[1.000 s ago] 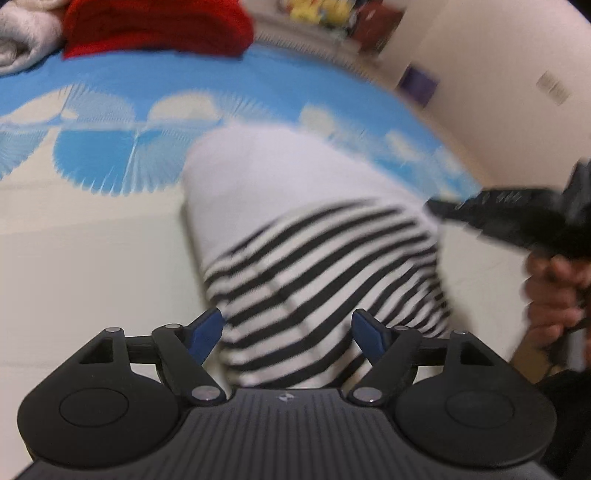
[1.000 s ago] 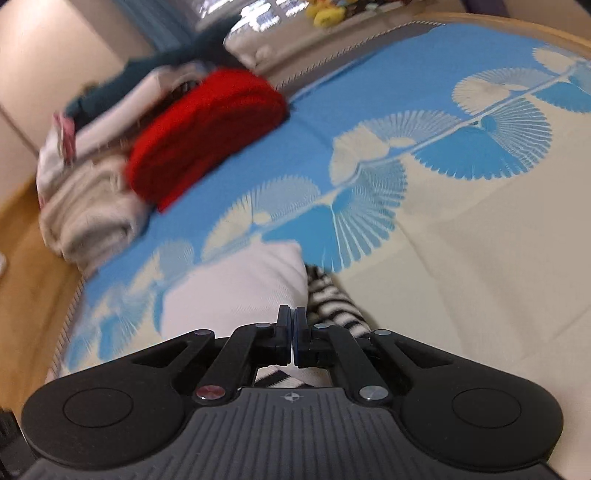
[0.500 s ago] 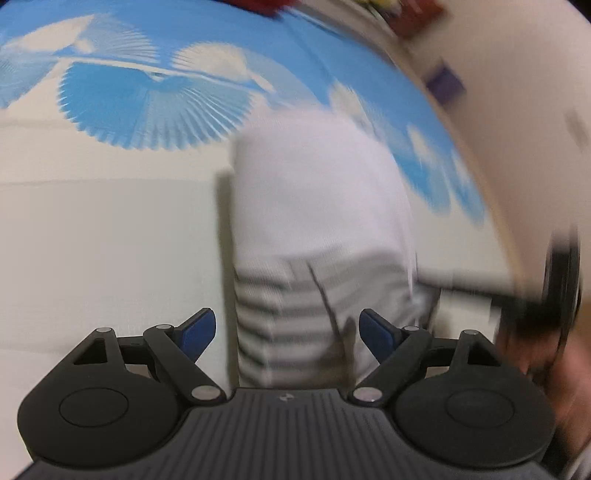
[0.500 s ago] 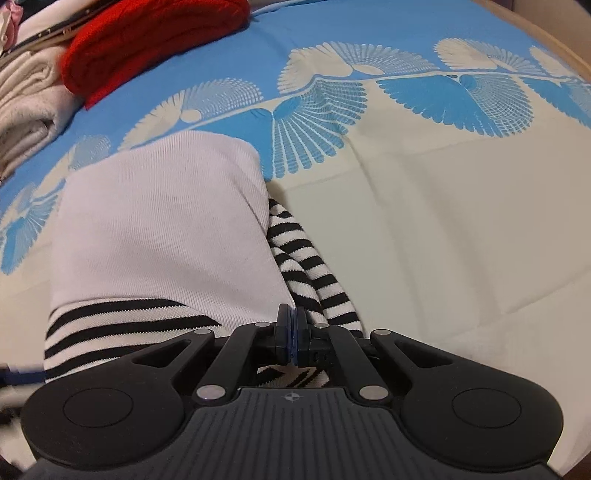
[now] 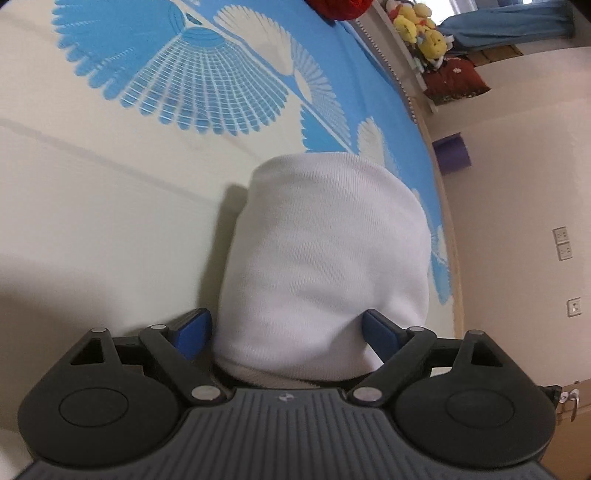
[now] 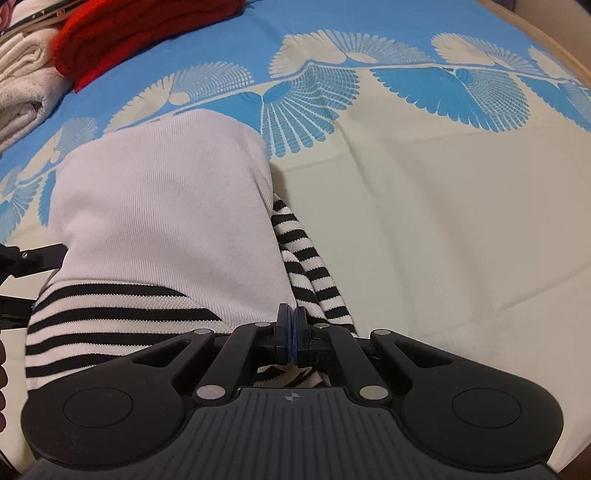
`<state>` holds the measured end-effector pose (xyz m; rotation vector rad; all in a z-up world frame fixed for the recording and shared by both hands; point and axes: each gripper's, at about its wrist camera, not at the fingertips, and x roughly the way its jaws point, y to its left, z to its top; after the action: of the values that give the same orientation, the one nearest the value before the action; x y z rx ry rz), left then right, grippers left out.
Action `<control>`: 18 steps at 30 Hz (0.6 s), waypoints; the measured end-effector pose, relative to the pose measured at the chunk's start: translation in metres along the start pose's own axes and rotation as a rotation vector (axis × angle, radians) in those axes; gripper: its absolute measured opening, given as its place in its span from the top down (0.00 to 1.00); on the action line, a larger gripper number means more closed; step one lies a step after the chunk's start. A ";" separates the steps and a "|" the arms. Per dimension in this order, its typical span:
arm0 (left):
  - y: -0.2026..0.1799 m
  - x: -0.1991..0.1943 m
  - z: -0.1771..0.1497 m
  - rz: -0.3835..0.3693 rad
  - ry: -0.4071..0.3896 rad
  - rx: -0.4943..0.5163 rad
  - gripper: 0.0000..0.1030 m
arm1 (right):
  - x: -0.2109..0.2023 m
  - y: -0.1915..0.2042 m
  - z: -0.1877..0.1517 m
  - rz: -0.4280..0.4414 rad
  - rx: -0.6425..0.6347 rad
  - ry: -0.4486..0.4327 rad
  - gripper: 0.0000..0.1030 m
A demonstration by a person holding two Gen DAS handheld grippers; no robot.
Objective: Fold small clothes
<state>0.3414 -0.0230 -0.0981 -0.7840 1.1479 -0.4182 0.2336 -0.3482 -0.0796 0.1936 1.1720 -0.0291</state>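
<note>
2 grippers are sitting right at the near edge of a folded top [image 6: 166, 221] that's lying on the bedspread [image 6: 424, 203], the cream one with blue fan prints. The right gripper [image 6: 291, 336] is pinched fully together, blue pads touching, right where the white part is meeting the black and white striped bit trailing along its right side. Can't really tell if any fabric is caught in there, since the pads look like they're pressing on each other. The left gripper [image 5: 286, 334] is spread wide, with 1 blue pad on each side of the white fabric [image 5: 325, 251], which is bunching up between them and filling most of that view. Up at the far end of the bed a red knit [image 6: 140, 37] is lying beside some pale folded towels [image 6: 26, 85], and yellow plush toys [image 5: 421, 29] are sitting on a shelf past the bed.
</note>
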 end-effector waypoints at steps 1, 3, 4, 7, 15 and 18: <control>-0.002 0.001 0.001 -0.005 -0.011 0.010 0.19 | 0.001 0.000 0.000 -0.004 -0.002 0.003 1.00; -0.007 0.002 0.002 -0.001 -0.028 0.044 0.35 | 0.003 0.002 0.001 -0.011 -0.005 0.007 1.00; -0.012 0.001 0.004 0.004 -0.037 0.063 0.49 | 0.003 0.003 0.001 -0.018 -0.006 0.010 1.00; -0.023 -0.012 0.011 -0.002 -0.071 0.097 0.62 | 0.004 0.008 0.004 -0.029 0.005 0.010 1.00; -0.020 -0.088 0.055 0.122 -0.230 0.141 0.59 | -0.014 0.044 0.029 0.115 0.047 -0.119 1.00; -0.003 -0.120 0.066 0.212 -0.308 0.120 0.54 | -0.017 0.071 0.037 0.177 0.011 -0.172 1.00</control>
<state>0.3576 0.0765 -0.0054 -0.5911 0.8970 -0.1788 0.2693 -0.2856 -0.0410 0.2980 0.9802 0.1019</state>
